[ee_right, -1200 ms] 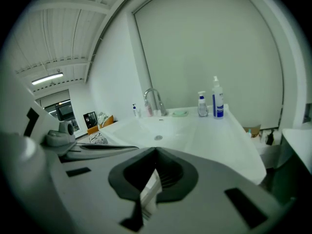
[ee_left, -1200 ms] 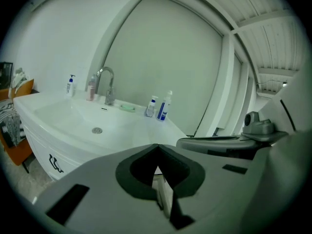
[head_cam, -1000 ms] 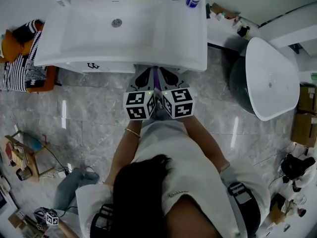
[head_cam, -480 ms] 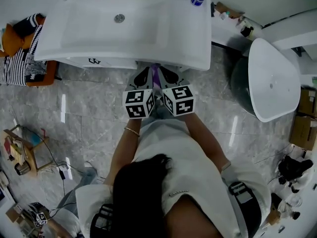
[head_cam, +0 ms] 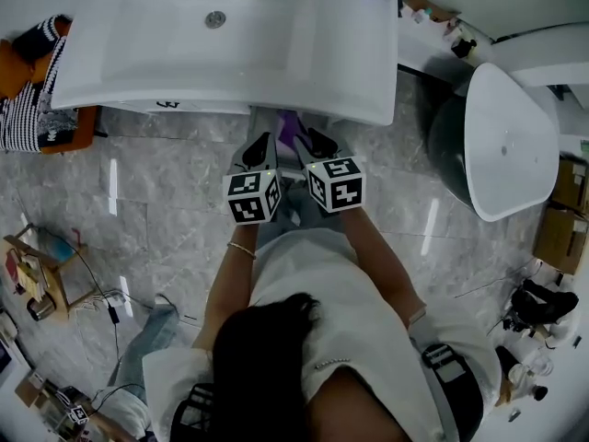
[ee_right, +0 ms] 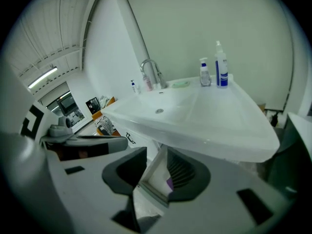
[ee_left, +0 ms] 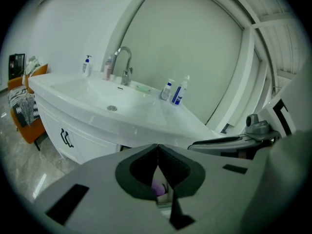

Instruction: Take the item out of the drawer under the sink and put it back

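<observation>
Holding the left gripper (head_cam: pixel 260 145) pinched together, empty, just short of the purple item (head_cam: pixel 291 129) down in the open drawer (ee_right: pixel 155 172) under the sink (head_cam: pixel 230 53). Opening the right gripper (head_cam: pixel 313 141) alongside, drawer edge between its jaws, item just beyond.

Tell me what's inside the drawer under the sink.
A purple item shows in the open drawer. The sink overhangs the rest, so whatever else is inside cannot be seen.

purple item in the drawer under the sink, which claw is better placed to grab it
Right, probably: the right claw is opening its jaws, with the drawer and purple item showing between them, while the left claw has its jaws together.
</observation>
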A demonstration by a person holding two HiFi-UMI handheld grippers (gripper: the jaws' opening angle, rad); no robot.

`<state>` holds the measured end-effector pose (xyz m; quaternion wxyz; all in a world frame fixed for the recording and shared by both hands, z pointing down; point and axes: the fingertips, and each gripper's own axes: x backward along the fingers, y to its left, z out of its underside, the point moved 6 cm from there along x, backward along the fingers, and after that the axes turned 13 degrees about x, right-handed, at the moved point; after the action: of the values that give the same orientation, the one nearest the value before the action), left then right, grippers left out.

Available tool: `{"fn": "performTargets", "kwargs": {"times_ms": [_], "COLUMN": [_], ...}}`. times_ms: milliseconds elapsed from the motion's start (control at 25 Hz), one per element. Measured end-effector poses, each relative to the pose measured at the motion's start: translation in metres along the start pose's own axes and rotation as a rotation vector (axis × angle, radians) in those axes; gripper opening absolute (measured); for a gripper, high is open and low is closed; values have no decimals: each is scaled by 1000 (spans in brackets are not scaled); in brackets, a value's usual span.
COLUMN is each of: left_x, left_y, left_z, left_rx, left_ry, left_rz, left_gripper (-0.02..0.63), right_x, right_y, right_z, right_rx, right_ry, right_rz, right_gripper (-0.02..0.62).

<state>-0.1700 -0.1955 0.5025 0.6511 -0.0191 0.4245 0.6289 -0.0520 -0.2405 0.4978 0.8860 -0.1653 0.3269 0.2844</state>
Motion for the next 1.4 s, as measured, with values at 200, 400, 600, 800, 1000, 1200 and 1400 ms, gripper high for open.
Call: {"fn": "performTargets", "kwargs": {"times_ms": [200, 400, 600, 800, 1000, 1200, 1400], "left_x": [-8, -18, -27, -44, -66, -87, -105], "left_y": [10, 17, 28, 43, 52, 60, 71], "left_z": [13, 26, 35, 45, 59, 70, 81], "left_rx": [20, 40, 69, 82, 96, 96, 108], "left_ry": [43, 85, 91, 123, 159, 183, 196], "left_rz": [-27, -50, -84, -110, -128, -126, -139], "left_gripper": [5, 5, 5, 5, 5, 5, 5], "right_x": [-10, -27, -46, -71, -92, -117, -138], "right_y": [-3, -7, -10, -18, -23, -28, -38], "right_z": [14, 29, 41, 54, 65, 85, 107], "right_rx": [-12, -12, -2, -1, 30, 14, 7], "right_ry": [42, 93, 134, 169, 192, 229, 264], "right_rz": [-30, -56, -71, -73, -72, -79, -98], "right_gripper": [147, 163, 173, 189, 193, 204, 218]}}
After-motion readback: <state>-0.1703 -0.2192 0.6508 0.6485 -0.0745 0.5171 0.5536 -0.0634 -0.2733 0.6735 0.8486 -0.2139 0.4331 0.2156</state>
